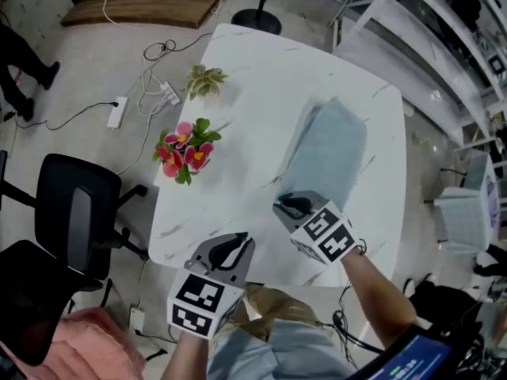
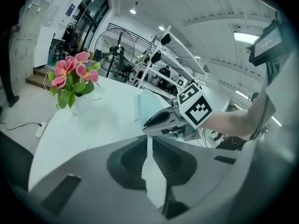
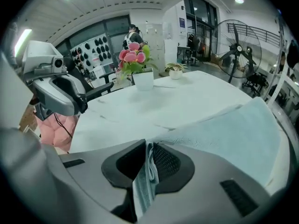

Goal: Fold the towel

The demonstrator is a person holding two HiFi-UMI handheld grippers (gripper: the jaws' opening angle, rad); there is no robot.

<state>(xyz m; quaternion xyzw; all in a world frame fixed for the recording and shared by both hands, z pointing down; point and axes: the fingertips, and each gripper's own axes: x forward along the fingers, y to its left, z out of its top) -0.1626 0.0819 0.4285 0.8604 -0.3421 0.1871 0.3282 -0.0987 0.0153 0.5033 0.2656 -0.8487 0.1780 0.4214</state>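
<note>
The towel (image 1: 329, 149), pale blue, lies on the right half of the white table (image 1: 253, 93), running from near the far side towards the person; it looks doubled over, with a second layer showing along its left edge; the right gripper (image 3: 147, 149) is pinching the near end of the towel, and a bunched fold of the cloth stands between its jaws; from that pinch the rest of the cloth spreads away flat over the tabletop to the right in the right gripper view; in the head view this gripper sits at the towel's near edge, pointing steeply down

The left gripper (image 2: 149, 141) is over the near edge of the table, to the left of the right one and apart from the towel; its jaws are drawn together, the tips all but meeting, with only a thin slit of bare table showing between them and no cloth in them; its own view looks across at the right gripper with the towel behind it

A pot of pink flowers (image 1: 186, 150) stands near the table's left edge, and a small green plant (image 1: 206, 79) near the far left corner; both are well apart from the towel; a black chair (image 1: 75, 212) stands on the floor to the left of the table; a large fan (image 3: 245, 38) stands beyond the table's far end
</note>
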